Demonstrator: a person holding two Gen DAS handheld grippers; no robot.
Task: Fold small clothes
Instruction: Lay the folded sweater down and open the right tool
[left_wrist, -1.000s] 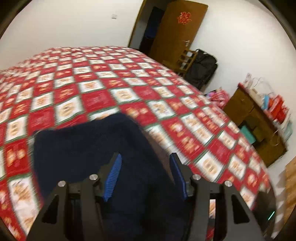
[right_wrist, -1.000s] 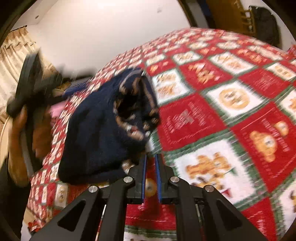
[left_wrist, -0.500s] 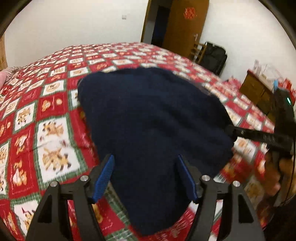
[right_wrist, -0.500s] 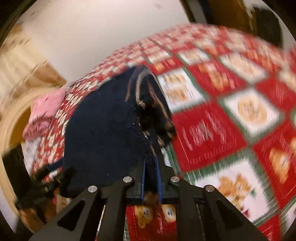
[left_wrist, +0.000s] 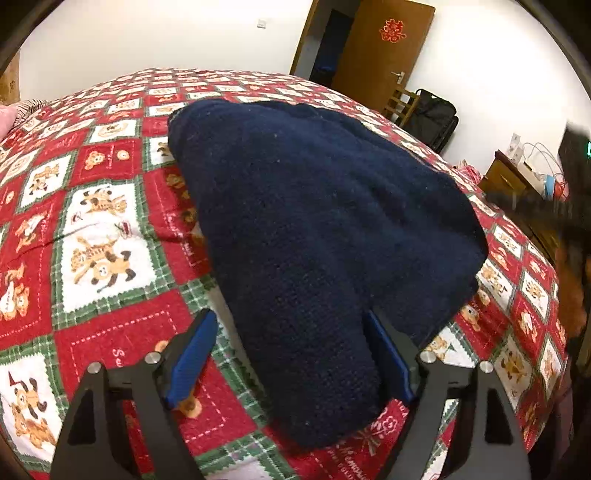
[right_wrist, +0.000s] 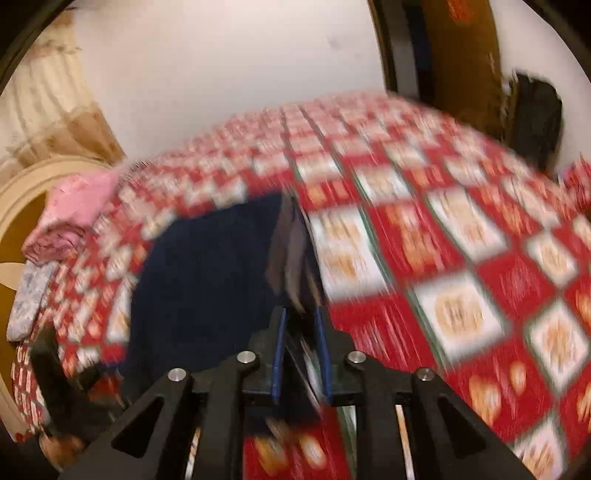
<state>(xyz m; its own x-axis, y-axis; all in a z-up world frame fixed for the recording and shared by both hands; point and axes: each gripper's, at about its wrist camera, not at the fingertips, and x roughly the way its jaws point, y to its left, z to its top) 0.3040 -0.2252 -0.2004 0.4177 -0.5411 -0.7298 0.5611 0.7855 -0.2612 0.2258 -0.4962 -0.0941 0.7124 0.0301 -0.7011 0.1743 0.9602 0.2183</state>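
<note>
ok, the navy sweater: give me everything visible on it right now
The navy sweater is a dark blue knit, fuzzy and matte, lying bunched in a mound on the red patterned bedspread. A narrower part runs toward the left gripper, whose blue pads stand wide on either side without clamping it. In the blurred right wrist view, lighter trim shows along its edge, which sits between the right gripper pads.

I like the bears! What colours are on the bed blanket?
Red and white squares with green plaid borders on the bed blanket, clearest in the left wrist view.
</note>
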